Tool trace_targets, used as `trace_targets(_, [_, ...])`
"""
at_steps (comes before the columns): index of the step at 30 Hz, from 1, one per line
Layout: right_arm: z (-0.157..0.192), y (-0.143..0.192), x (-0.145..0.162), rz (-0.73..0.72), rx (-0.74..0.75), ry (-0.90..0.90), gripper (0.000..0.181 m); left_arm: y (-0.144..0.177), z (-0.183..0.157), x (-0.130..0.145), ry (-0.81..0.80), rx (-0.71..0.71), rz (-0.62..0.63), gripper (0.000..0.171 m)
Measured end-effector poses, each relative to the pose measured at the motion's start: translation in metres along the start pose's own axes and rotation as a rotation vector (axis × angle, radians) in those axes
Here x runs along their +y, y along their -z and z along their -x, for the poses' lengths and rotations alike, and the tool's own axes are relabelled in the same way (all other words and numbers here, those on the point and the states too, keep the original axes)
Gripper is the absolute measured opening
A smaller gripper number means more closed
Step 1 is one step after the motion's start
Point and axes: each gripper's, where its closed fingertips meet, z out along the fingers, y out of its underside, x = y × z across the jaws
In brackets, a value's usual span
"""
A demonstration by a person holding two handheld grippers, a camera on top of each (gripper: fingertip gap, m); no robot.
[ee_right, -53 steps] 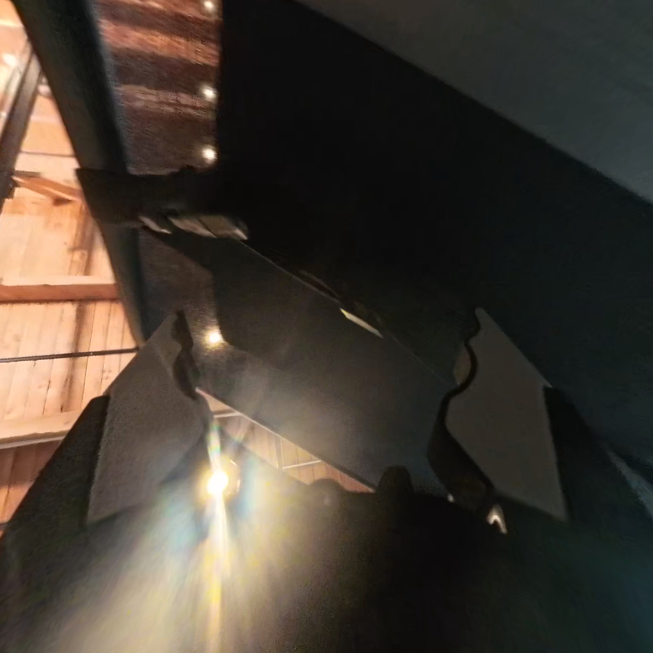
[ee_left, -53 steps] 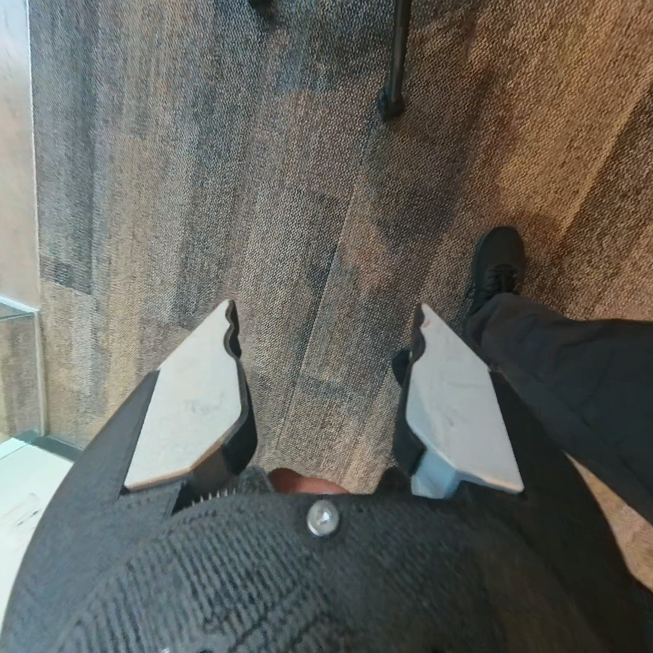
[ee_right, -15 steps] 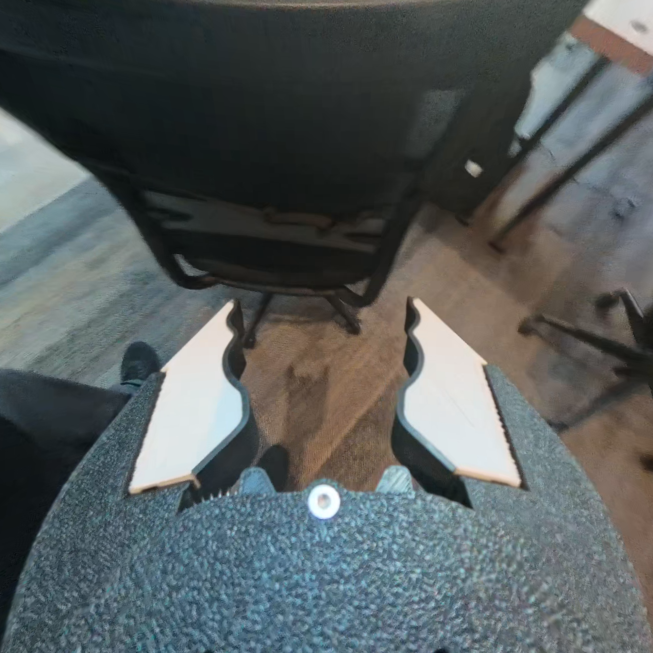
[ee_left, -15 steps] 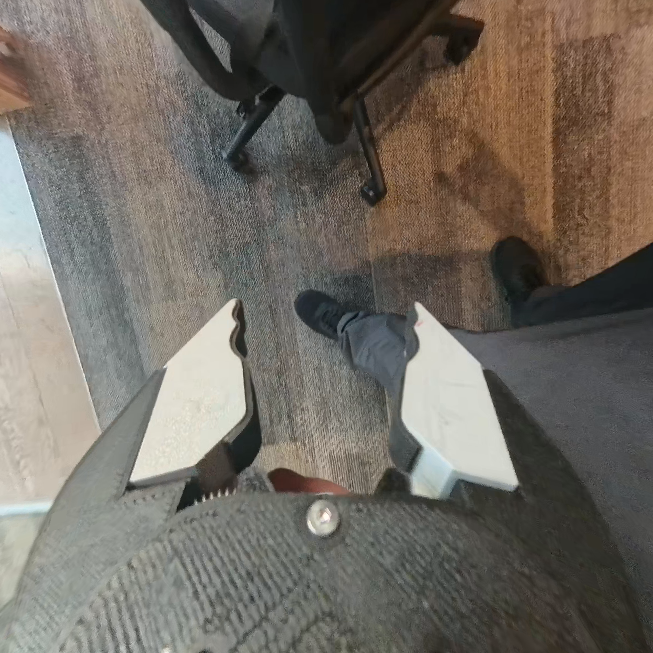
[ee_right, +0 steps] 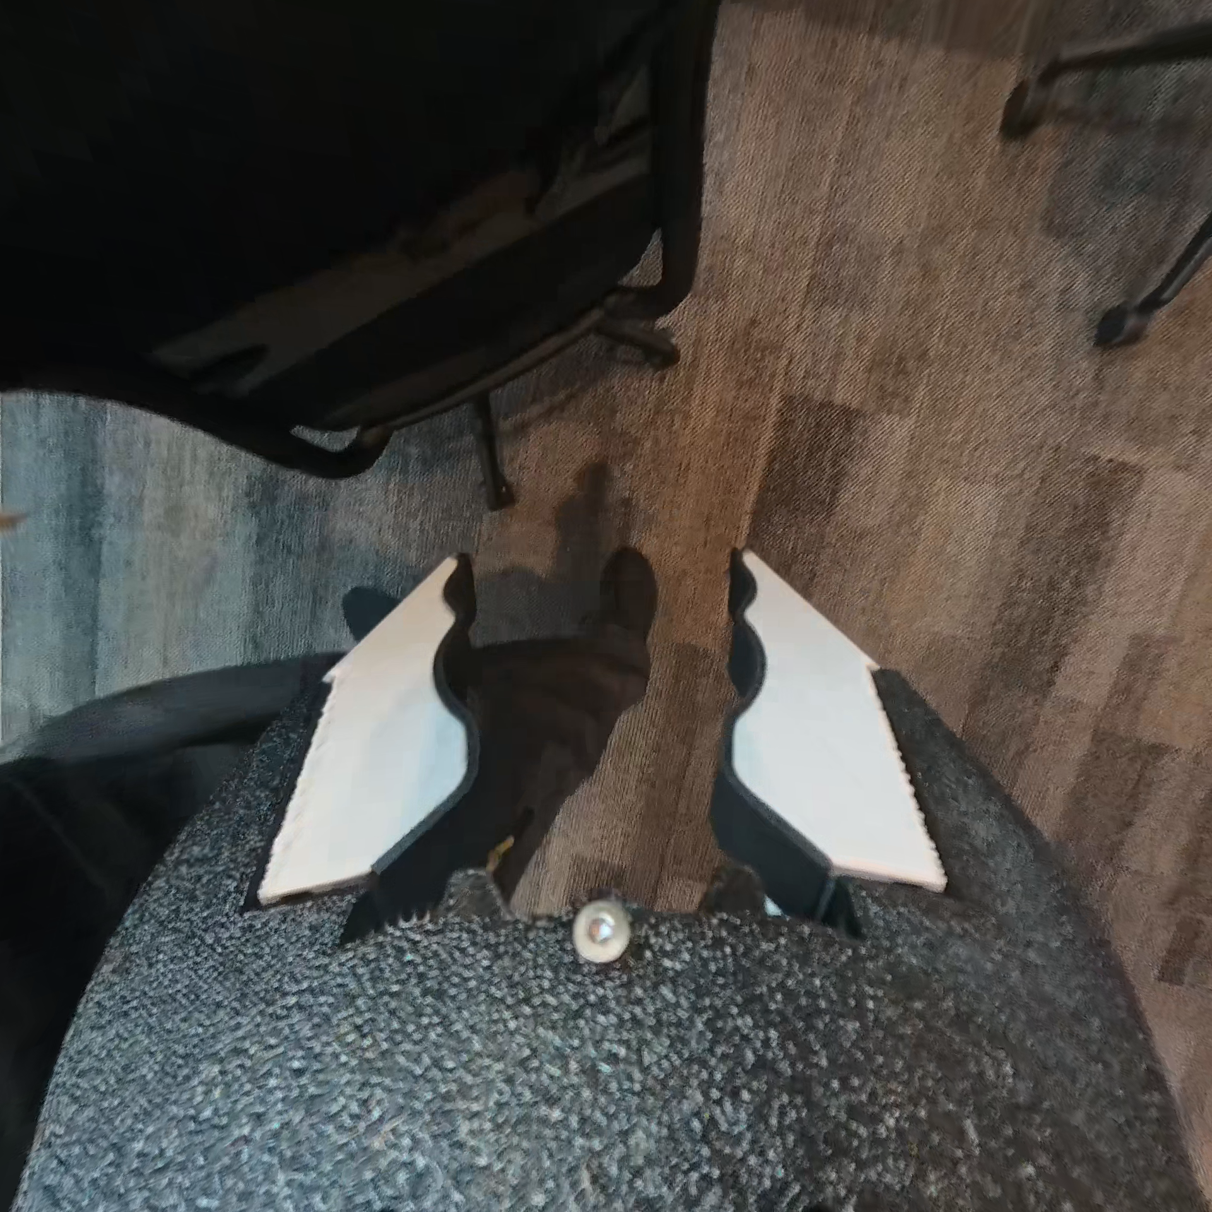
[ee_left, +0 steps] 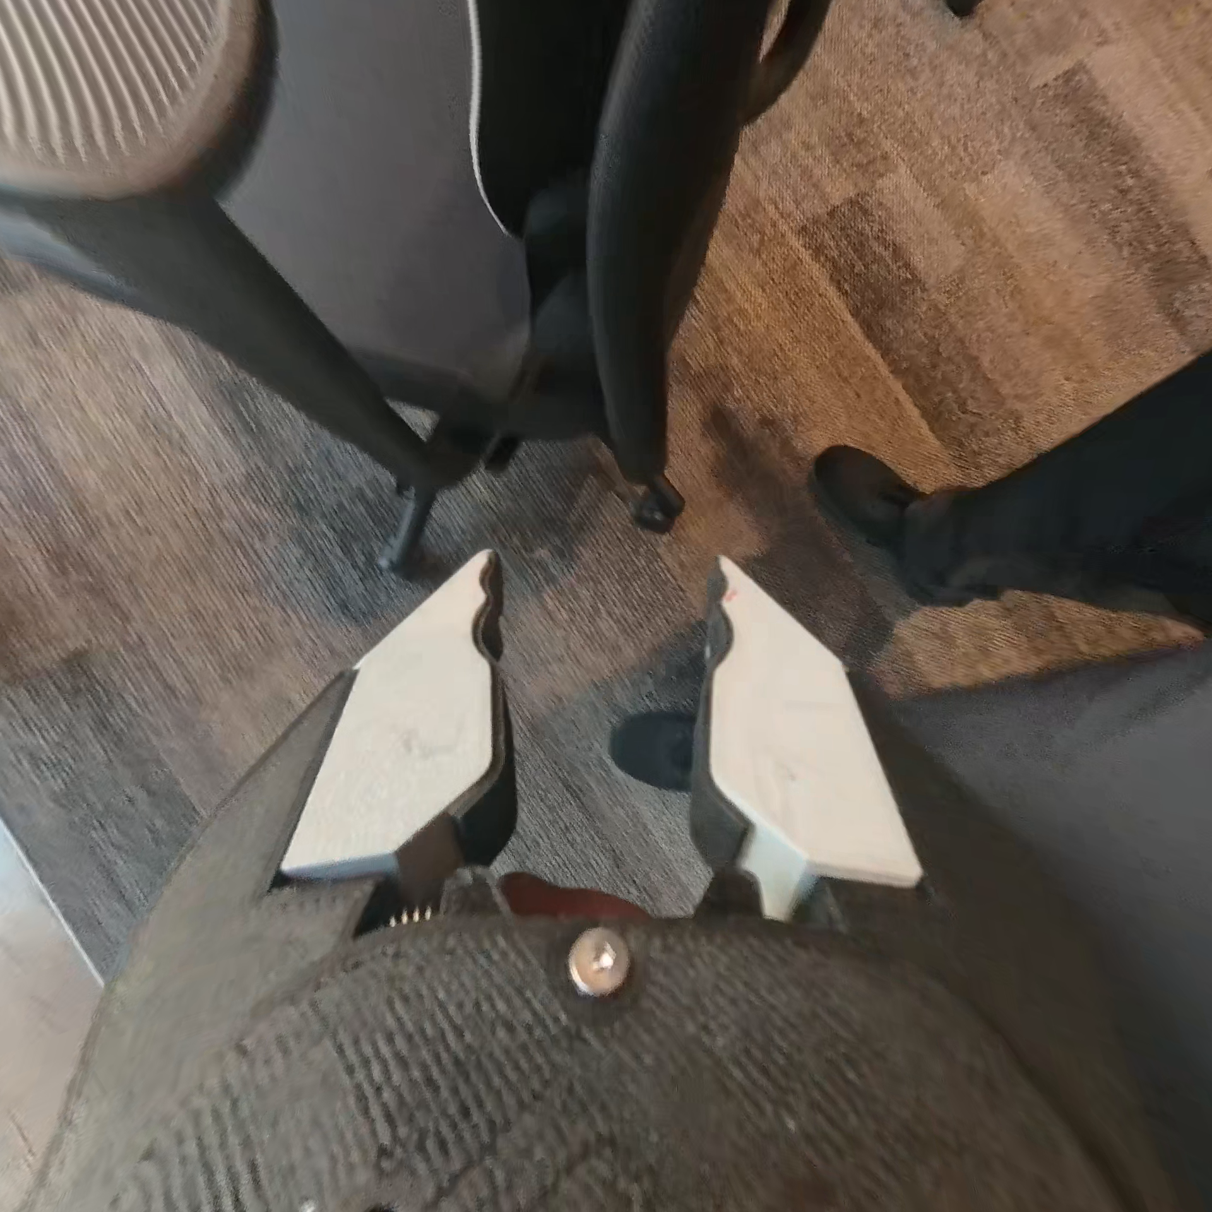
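My left gripper (ee_left: 606, 564) is open and empty, pointing down at grey-brown carpet (ee_left: 918, 197). A black office chair (ee_left: 629, 262) with wheeled legs stands just beyond its fingertips. A person's black shoes (ee_left: 859, 498) and dark trouser legs show at the right and between the fingers. My right gripper (ee_right: 600, 564) is open and empty, also pointing down at the carpet (ee_right: 918, 393). The black chair's seat underside (ee_right: 328, 197) fills the upper left of the right wrist view. A dark shoe and trouser leg (ee_right: 577, 682) lie below, between its fingers.
Wheeled legs of another chair (ee_right: 1128, 321) stand at the upper right of the right wrist view. A pale hard floor strip (ee_left: 33, 951) borders the carpet at the left wrist view's lower left. A mesh chair back (ee_left: 98, 72) shows at upper left. Spacing between my two grippers at the tips: around 50 cm.
Both grippers have swung from a tilted, dark view down toward the carpet and closer to the black chair. The person's feet have shifted in view. Both jaws stay open.
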Motion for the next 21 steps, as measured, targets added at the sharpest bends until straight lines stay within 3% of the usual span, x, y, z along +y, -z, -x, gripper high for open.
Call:
trace_targets(3, [0.018,-0.01,0.04,0.102,-0.026,0.044,0.077,-0.041,0.024,-0.024,-0.048,0.005,-0.012,0.049])
trace_targets(7, [0.02,-0.035,0.105,0.255,-0.049,0.084,0.075,-0.106,0.041,-0.036,-0.085,-0.011,0.003,0.048])
trace_targets(12, [0.011,-0.07,0.172,0.405,-0.107,0.022,0.076,-0.163,0.042,-0.053,0.032,0.01,-0.071,0.05])
trace_targets(16, [0.001,-0.091,0.196,0.444,-0.16,-0.044,0.076,-0.193,0.034,-0.057,0.053,0.101,-0.1,0.023])
trace_targets(18, [-0.009,-0.099,0.199,0.444,-0.177,-0.081,0.075,-0.2,0.037,-0.055,0.005,0.102,-0.09,0.037])
trace_targets(19, [-0.014,-0.102,0.199,0.442,-0.185,-0.091,0.075,-0.204,0.032,-0.05,0.006,0.14,-0.053,0.035])
trace_targets(21, [-0.026,-0.105,0.198,0.439,-0.189,-0.098,0.073,-0.208,0.015,-0.04,0.079,0.273,0.018,0.01])
